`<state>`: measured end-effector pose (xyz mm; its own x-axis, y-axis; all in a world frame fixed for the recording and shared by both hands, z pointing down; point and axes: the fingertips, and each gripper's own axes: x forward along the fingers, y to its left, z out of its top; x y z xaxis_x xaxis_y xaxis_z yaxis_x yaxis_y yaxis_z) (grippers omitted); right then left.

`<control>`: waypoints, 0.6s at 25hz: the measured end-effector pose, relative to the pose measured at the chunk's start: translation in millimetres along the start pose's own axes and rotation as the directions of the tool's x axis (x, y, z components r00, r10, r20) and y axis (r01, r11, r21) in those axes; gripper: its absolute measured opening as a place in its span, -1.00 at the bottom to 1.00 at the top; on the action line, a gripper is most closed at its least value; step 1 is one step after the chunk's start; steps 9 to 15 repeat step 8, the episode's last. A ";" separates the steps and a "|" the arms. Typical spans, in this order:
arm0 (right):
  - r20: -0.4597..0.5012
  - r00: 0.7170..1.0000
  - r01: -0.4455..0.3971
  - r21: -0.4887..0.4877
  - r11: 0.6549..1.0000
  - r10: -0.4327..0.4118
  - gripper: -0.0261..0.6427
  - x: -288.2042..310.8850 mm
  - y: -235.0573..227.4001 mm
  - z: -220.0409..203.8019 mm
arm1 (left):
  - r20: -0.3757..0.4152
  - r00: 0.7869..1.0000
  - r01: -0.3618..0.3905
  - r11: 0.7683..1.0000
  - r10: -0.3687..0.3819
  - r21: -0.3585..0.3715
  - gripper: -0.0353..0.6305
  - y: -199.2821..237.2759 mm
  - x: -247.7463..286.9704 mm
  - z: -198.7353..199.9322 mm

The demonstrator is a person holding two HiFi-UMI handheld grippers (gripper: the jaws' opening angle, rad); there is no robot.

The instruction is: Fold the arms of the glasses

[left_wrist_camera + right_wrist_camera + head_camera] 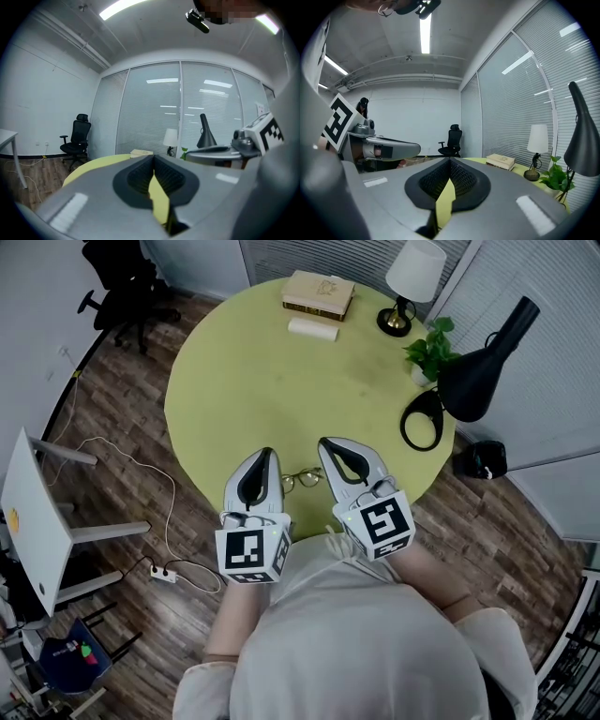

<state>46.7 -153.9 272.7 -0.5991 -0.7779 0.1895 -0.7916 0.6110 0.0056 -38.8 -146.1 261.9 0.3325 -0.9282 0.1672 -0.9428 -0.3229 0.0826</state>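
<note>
A pair of thin gold-rimmed glasses (302, 478) lies on the round yellow-green table (244, 371), close to its near edge. How its arms stand is too small to tell. My left gripper (268, 452) rests just left of the glasses, shut and empty. My right gripper (324, 441) sits just right of them, also shut with nothing in it. Both point away from me across the table. In the left gripper view the left gripper's (153, 158) tips meet, and the right gripper's (450, 161) tips meet in the right gripper view. The glasses are hidden in both gripper views.
At the table's far side lie a stack of books (319, 292) and a small white case (312, 329). A white table lamp (411, 282), a potted plant (429, 351) and a black desk lamp (478, 367) stand at the right rim. An office chair (122, 287) is beyond the table.
</note>
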 end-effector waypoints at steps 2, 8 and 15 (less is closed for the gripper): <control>0.000 1.000 -0.011 0.006 1.000 0.011 -0.93 -0.4 -0.9 -0.1 | -0.001 1.000 0.001 1.000 -0.001 -0.002 -0.88 -2.4 2.0 -0.6; -0.007 0.999 -0.036 0.007 0.999 0.036 -0.93 -0.8 -4.7 -2.3 | 0.005 1.000 -0.001 1.000 0.001 0.010 -0.88 -9.6 7.8 -0.9; -0.007 0.999 -0.036 0.007 0.999 0.036 -0.93 -0.8 -4.7 -2.3 | 0.005 1.000 -0.001 1.000 0.001 0.010 -0.88 -9.6 7.8 -0.9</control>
